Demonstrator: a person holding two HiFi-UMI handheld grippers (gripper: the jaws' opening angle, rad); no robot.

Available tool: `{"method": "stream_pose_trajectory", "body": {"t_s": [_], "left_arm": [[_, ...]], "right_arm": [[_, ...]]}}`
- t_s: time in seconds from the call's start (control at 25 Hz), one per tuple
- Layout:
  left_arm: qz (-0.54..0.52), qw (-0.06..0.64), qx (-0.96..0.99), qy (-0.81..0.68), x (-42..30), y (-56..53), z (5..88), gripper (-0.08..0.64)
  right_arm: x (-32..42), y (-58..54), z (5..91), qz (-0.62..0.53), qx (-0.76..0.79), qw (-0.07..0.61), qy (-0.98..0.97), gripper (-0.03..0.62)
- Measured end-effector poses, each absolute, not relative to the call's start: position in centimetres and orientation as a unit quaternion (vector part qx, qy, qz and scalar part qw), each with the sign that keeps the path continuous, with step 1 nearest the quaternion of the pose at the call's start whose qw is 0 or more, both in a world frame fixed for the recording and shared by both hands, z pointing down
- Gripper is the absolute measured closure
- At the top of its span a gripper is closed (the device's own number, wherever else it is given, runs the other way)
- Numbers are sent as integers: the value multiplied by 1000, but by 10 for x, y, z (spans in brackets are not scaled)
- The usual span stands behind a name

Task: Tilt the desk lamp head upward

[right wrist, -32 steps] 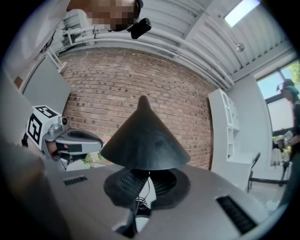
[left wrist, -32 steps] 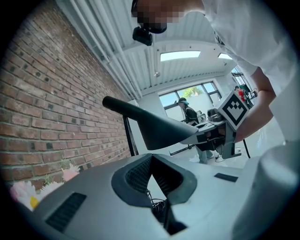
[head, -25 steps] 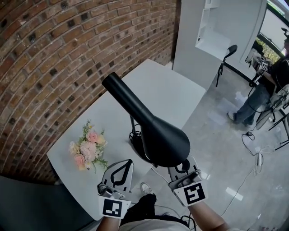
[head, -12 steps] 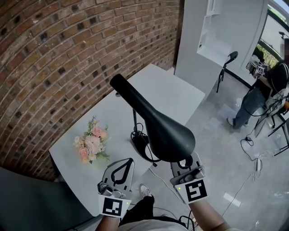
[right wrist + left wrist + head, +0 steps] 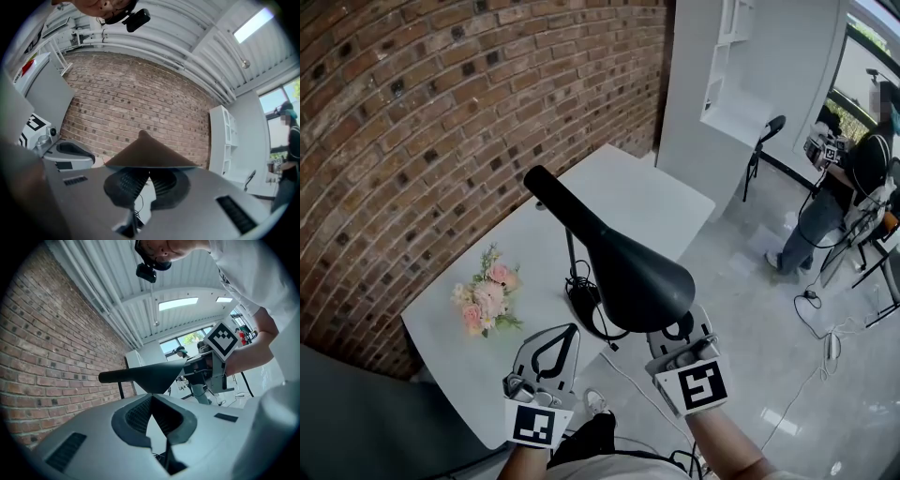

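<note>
Desk lamp head [image 5: 633, 279] sits just over the right claw [image 5: 678, 334].
Both claws are pressed together, the left claw [image 5: 565, 336] empty; a flower bouquet [image 5: 486, 298] and coiled cable [image 5: 580, 279] lie on the surface [image 5: 628, 192].

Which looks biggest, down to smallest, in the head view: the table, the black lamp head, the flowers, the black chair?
1. table
2. lamp head, helped by being nearest the camera
3. flowers
4. chair, which looks tiny only because it stands far off
</note>
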State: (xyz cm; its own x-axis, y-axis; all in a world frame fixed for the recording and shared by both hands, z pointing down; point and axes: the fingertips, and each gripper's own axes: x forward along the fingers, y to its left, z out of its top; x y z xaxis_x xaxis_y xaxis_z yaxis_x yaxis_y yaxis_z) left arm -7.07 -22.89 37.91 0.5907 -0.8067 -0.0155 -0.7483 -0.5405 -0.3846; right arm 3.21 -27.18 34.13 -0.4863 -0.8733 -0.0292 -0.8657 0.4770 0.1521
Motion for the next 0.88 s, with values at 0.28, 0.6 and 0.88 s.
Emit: {"method": "stream_pose_trajectory", "body": {"t_s": [0.28,0.6,0.88], "left_arm": [[-76,192,-865,456,-73,-222,363,552],[-66,199,-865,455,-70,-215,353,552],[-57,221,-860,457,-80,-212,336,552]], "right_arm": [[28,-265,328,-78,494,29,-866,575],[29,-265,305,-84,484,27,-870,575],[29,-262,296,-94,486,36,-868,575]]}}
